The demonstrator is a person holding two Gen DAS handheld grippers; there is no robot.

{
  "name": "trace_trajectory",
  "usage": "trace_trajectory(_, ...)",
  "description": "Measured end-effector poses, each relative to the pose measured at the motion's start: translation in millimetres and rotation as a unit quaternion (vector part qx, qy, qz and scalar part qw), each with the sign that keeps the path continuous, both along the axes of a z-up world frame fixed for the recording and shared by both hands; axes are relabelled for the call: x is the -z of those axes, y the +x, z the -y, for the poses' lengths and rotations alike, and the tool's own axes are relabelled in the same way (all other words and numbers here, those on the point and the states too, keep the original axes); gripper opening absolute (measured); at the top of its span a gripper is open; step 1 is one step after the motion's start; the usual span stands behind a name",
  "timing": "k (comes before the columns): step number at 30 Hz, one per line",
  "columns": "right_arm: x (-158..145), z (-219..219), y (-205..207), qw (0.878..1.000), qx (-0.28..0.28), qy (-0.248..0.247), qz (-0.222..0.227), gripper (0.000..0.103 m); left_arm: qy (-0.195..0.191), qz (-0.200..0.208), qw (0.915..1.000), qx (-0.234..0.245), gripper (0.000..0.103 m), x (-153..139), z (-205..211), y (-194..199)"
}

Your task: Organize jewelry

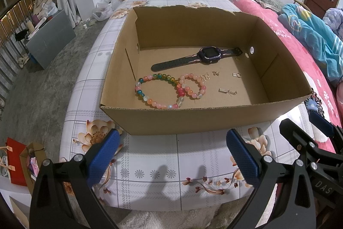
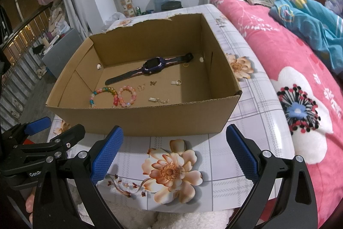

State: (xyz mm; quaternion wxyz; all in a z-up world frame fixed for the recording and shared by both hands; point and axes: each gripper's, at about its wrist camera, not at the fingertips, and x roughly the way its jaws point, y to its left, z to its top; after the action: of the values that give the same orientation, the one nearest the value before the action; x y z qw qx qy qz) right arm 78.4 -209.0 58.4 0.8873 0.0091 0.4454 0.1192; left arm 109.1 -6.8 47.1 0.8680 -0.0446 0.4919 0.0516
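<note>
Both claws hang wide open and empty over the front of the desk [image 1: 150, 166], the left claw [image 1: 173, 158] beside the right claw [image 2: 174, 156]. All the jewelry lies ahead of them, beyond the near wall of the cardboard box [image 1: 193, 119]. The bead bracelets [image 1: 158, 89] sit closest and straight ahead of the left claw, which looks the nearer one; the watch [image 1: 197, 57] lies farther in, its strap slanting from near-left to far-right.

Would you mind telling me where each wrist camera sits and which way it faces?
Left wrist: before the cardboard box, facing in; left gripper open, right gripper's arm at right edge.
Right wrist: further right, beside the pink bed; right gripper open, left gripper at left.
Shared: box, watch, bead bracelets.
</note>
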Motion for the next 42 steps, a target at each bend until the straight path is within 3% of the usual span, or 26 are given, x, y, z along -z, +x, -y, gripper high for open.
trace_trajectory(42, 1.1, 0.3, 0.5, 1.0, 0.002, 0.0, -0.002, 0.092, -0.001, -0.003, 1.0, -0.001, 0.097, 1.8, 2.9, -1.0)
